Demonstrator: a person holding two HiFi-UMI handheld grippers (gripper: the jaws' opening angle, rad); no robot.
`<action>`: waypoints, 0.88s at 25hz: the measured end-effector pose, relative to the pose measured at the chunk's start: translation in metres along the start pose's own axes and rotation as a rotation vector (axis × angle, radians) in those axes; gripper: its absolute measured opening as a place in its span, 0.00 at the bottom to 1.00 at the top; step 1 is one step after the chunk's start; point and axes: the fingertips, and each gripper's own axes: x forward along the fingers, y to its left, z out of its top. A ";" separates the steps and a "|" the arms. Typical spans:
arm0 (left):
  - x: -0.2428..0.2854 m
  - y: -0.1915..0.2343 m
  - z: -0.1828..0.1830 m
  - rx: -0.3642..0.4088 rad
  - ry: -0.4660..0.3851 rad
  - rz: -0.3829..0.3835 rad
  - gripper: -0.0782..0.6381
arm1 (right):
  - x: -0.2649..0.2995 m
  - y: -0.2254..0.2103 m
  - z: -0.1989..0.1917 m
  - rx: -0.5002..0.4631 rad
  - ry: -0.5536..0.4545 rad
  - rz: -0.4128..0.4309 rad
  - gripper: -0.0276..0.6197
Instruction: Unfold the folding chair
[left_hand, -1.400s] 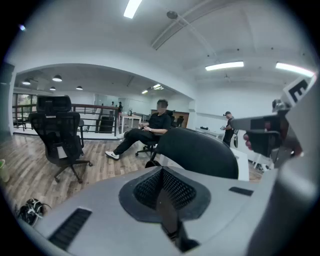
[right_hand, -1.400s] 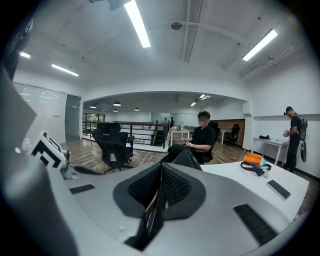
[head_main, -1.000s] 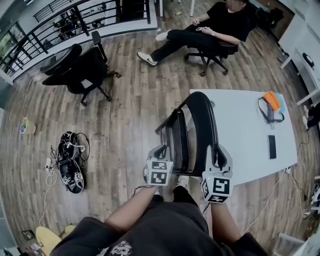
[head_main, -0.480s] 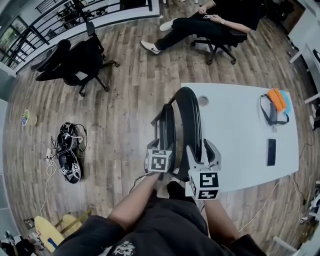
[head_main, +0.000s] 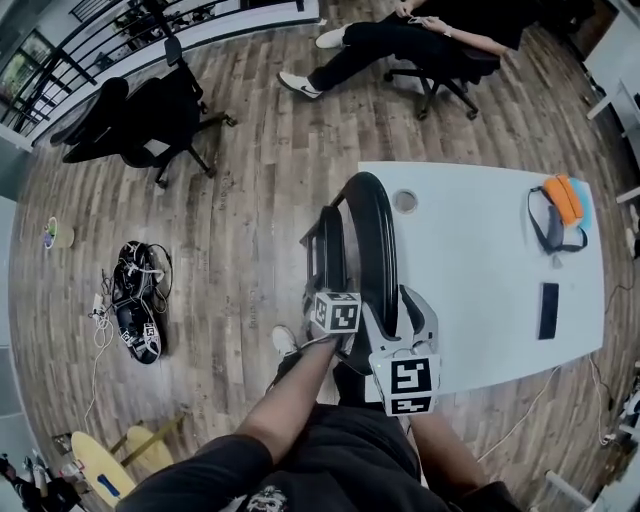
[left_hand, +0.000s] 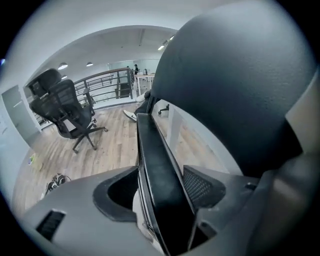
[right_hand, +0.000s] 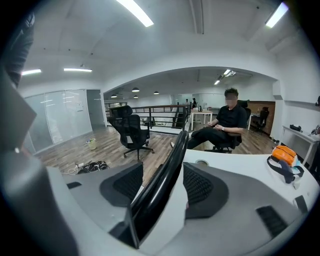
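The black folding chair (head_main: 372, 225) stands folded beside the white table (head_main: 480, 250), its curved backrest towards the table. My left gripper (head_main: 328, 290) points down at the chair's near side. In the left gripper view the thin seat panel (left_hand: 160, 175) runs between its pads (left_hand: 202, 185) with a gap on the left, and the jaws are opening. My right gripper (head_main: 398, 302) straddles the backrest. In the right gripper view the glossy backrest rim (right_hand: 167, 165) passes between its opening jaws with room on both sides.
The table carries an orange strapped item (head_main: 565, 198) and a phone (head_main: 547, 310). A person (head_main: 420, 40) sits on an office chair at the far side. Two black office chairs (head_main: 150, 115) stand at the left by a railing. A bundle of cables (head_main: 135, 312) lies on the wooden floor.
Both grippers have dropped lower along the chair, the left one moving further and in towards the seat panel. Their jaws have spread from nearly closed to wide.
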 end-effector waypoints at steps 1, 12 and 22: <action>0.004 0.000 -0.002 -0.007 0.005 -0.001 0.49 | 0.001 -0.001 -0.002 0.003 0.007 0.003 0.41; 0.019 -0.002 -0.006 -0.054 -0.004 -0.028 0.48 | 0.017 0.000 -0.025 0.090 0.137 0.030 0.42; 0.018 -0.002 -0.008 -0.012 -0.003 -0.060 0.44 | 0.018 -0.001 -0.035 0.101 0.192 0.020 0.41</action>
